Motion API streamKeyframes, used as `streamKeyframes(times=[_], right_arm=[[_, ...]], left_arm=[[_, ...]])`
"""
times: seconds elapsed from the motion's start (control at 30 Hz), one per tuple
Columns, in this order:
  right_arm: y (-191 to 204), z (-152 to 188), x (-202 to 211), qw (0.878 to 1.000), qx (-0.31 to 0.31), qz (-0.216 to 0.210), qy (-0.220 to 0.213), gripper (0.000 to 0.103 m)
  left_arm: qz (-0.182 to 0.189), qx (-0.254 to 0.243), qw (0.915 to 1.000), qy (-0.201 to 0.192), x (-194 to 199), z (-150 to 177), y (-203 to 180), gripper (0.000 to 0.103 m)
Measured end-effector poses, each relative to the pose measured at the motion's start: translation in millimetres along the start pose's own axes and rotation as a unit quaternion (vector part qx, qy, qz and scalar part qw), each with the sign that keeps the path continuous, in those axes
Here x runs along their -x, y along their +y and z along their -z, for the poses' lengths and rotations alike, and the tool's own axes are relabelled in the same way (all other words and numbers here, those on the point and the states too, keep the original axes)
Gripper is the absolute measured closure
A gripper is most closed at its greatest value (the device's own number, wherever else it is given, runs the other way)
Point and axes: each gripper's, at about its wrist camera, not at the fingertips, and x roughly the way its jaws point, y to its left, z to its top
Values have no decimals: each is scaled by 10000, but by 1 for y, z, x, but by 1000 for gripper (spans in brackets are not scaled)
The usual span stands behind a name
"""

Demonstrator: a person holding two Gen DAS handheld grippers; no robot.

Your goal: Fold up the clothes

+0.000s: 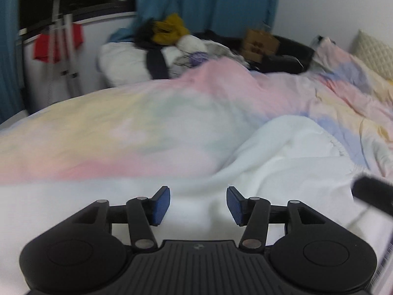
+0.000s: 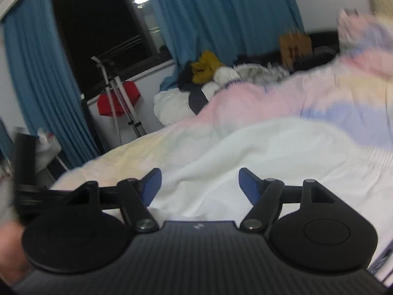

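A white garment [image 1: 289,152] lies rumpled on the bed, over a pastel duvet [image 1: 122,127]. My left gripper [image 1: 198,202] hovers open just above the garment's near edge, nothing between its blue pads. In the right wrist view the same white garment [image 2: 258,152] spreads ahead and to the right. My right gripper [image 2: 200,186] is open over it, its fingers empty. Part of the other gripper [image 1: 371,195] shows as a black blur at the right edge of the left wrist view. Both views are motion-blurred.
A pile of clothes [image 1: 176,46] with a yellow item and a cardboard box [image 1: 260,41] sits at the bed's far side. A white drying rack [image 2: 118,103] with a red cloth stands by the dark window and blue curtains [image 2: 216,12]. A pillow [image 1: 373,54] lies far right.
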Motion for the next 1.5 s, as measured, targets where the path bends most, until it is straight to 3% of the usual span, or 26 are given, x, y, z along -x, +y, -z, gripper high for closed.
streamKeyframes(times=[0.13, 0.3, 0.6, 0.73, 1.0, 1.07, 1.13, 1.3, 1.43, 1.5], right_arm=[[13, 2, 22, 9993, 365, -85, 51, 31], [24, 7, 61, 9980, 565, -271, 117, 31], [24, 11, 123, 9968, 764, -232, -86, 31], [27, 21, 127, 9959, 868, -234, 74, 31], [44, 35, 114, 9932, 1124, -150, 276, 30], [48, 38, 111, 9923, 1184, -130, 329, 28], [50, 39, 107, 9926, 1140, -148, 380, 16], [52, 40, 102, 9924, 1092, -214, 517, 16], [47, 39, 100, 9938, 946, -104, 568, 16], [41, 36, 102, 9955, 786, -60, 530, 16]], left_arm=[[-323, 376, 9981, -371, 94, 23, 28, 42], [-777, 470, 9935, -688, 205, 56, 30, 28], [-1130, 853, 9830, -1172, 334, 121, 6, 15], [-1475, 730, 9782, -1267, 357, 146, -1, 8], [-1551, 1170, 9745, -1126, 354, 176, 25, 5], [-1612, 1295, 9728, -1045, 352, 183, 36, 4], [-1672, 1395, 9715, -938, 351, 189, 44, 3], [-1631, 1797, 9675, -708, 351, 198, 70, 2], [-1511, 2433, 9556, -695, 378, 209, 107, 2], [-1311, 3077, 9397, -711, 400, 220, 136, 1]])
